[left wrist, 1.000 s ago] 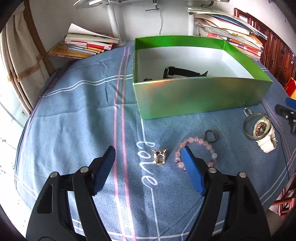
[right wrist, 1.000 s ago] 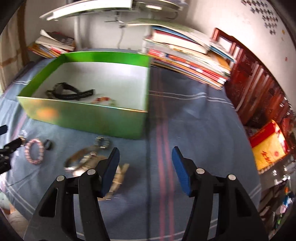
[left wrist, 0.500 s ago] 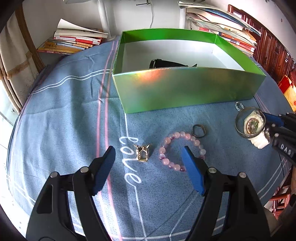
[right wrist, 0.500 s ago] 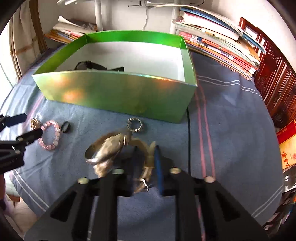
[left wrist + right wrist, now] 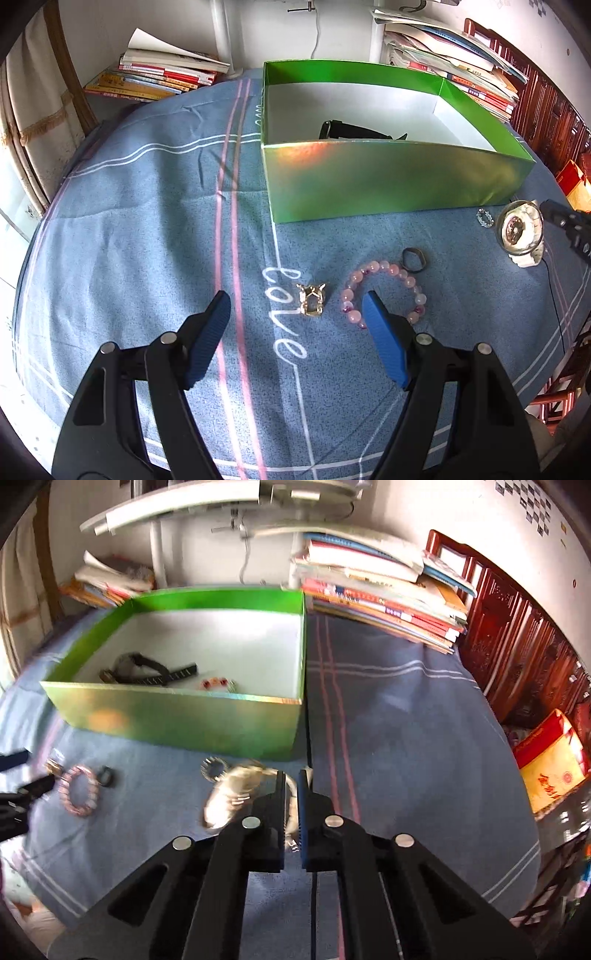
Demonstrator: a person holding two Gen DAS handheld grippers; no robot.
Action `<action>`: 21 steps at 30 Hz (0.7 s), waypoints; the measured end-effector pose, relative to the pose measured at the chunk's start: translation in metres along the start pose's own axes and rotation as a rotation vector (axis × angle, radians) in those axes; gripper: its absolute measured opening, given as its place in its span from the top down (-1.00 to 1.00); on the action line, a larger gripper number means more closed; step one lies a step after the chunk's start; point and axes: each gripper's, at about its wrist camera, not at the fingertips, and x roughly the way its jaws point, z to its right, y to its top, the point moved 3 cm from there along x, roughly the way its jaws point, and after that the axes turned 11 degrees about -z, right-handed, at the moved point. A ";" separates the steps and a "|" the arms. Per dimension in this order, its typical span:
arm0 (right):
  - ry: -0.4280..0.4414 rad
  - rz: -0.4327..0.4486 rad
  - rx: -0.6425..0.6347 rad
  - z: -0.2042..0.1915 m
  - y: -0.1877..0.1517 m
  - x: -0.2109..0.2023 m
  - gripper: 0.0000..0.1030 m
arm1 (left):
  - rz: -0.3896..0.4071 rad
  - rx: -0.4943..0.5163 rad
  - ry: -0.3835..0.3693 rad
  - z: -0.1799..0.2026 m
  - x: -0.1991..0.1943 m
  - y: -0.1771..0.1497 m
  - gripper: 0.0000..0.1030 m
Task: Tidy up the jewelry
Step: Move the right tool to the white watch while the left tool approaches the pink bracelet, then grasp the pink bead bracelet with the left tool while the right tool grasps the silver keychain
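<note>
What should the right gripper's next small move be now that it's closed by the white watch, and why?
Probably lift a little and carry toward the green box. The right gripper has just been closing and now looks shut on the white watch, though blur hides the exact contact. The box is open-topped just beyond, already holding a black watch. The left gripper hangs open, clear of that path.

The white watch (image 5: 231, 794) smeared with motion blur, its strap hidden between the right gripper (image 5: 291, 775)'s closed jaws. In the green box (image 5: 388, 184), the front wall covered part of the black watch (image 5: 354, 130).
</note>
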 end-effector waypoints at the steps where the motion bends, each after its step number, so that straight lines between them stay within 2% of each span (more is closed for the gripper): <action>1: 0.021 0.014 -0.006 0.001 0.001 -0.004 0.88 | -0.005 -0.001 -0.005 0.001 0.001 0.000 -0.43; 4: 0.066 0.046 -0.046 -0.010 -0.001 -0.016 0.88 | -0.014 0.018 -0.022 0.009 0.003 -0.001 -0.43; 9: 0.011 -0.009 -0.005 -0.001 0.003 -0.001 0.88 | -0.010 0.095 -0.060 0.034 0.001 -0.004 -0.43; 13: -0.028 -0.050 0.038 0.012 0.004 0.011 0.86 | -0.033 0.123 -0.071 0.045 0.006 -0.005 -0.10; 17: -0.058 -0.067 0.061 0.022 0.003 0.018 0.75 | -0.052 0.108 -0.106 0.043 0.005 -0.006 -0.10; 21: -0.058 -0.088 0.080 0.028 0.002 0.027 0.75 | -0.065 0.105 -0.112 0.043 0.010 -0.004 -0.08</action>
